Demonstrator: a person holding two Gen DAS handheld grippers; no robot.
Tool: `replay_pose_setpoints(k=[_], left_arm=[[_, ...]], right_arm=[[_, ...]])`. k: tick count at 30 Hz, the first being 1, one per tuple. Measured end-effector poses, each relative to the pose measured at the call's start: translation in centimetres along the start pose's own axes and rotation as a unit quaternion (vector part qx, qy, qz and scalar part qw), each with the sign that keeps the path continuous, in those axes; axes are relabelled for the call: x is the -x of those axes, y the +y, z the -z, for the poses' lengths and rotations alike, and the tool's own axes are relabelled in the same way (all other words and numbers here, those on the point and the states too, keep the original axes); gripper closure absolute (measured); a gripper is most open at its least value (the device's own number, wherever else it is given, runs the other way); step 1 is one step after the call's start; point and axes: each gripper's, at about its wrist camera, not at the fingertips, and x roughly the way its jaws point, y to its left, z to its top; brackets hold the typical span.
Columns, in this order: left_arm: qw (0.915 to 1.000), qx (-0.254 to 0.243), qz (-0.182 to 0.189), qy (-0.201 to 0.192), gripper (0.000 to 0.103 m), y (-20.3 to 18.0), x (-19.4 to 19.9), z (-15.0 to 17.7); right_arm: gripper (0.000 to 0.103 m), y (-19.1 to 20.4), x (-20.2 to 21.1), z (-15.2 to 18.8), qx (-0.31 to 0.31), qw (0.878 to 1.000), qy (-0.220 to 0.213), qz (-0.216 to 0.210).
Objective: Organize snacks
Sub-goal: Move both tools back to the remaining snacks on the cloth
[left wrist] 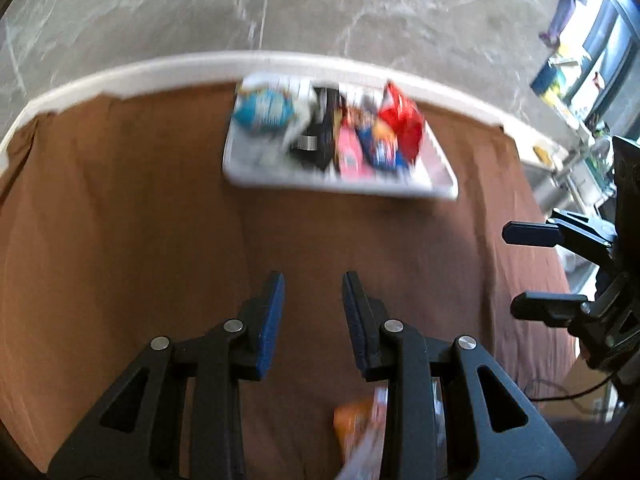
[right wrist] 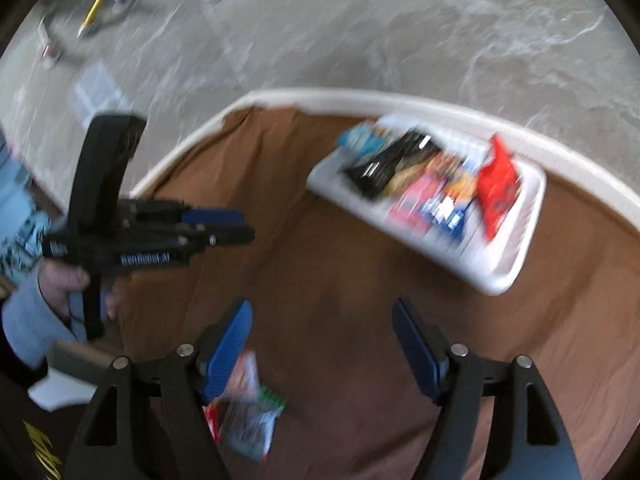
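Note:
A white tray (left wrist: 280, 178) at the far side of the brown-covered table holds several snack packs: a blue one (left wrist: 262, 110), a black one (left wrist: 320, 136), a pink one (left wrist: 350, 152) and a red one (left wrist: 402, 118). It also shows in the right wrist view (right wrist: 500, 276). My left gripper (left wrist: 314, 320) is open and empty above the cloth, well short of the tray. An orange snack pack (left wrist: 354, 424) lies under its fingers. My right gripper (right wrist: 322, 350) is open and empty. A green and white snack pack (right wrist: 250, 412) lies by its left finger.
The table has a white rim (left wrist: 160, 76) with grey marble floor (left wrist: 360, 8) beyond. The right gripper shows at the right edge of the left wrist view (left wrist: 532, 268). The left gripper, held in a hand, shows at left in the right wrist view (right wrist: 236, 224).

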Motion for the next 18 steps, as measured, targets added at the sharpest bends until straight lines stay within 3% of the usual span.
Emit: replay_pose_setpoints(k=[10,18], left_arm=[[0.9952,-0.063,0.008,0.075,0.075,-2.9,1.2,10.9],[0.9899,-0.099,0.018,0.1,0.075,-5.2,-0.2,13.7]], right_arm=[[0.028,5.5,-3.6,7.1,0.035,0.995,0.088,-0.008],[0.028,6.5,-5.4,8.8,0.026,0.993,0.116,-0.002]])
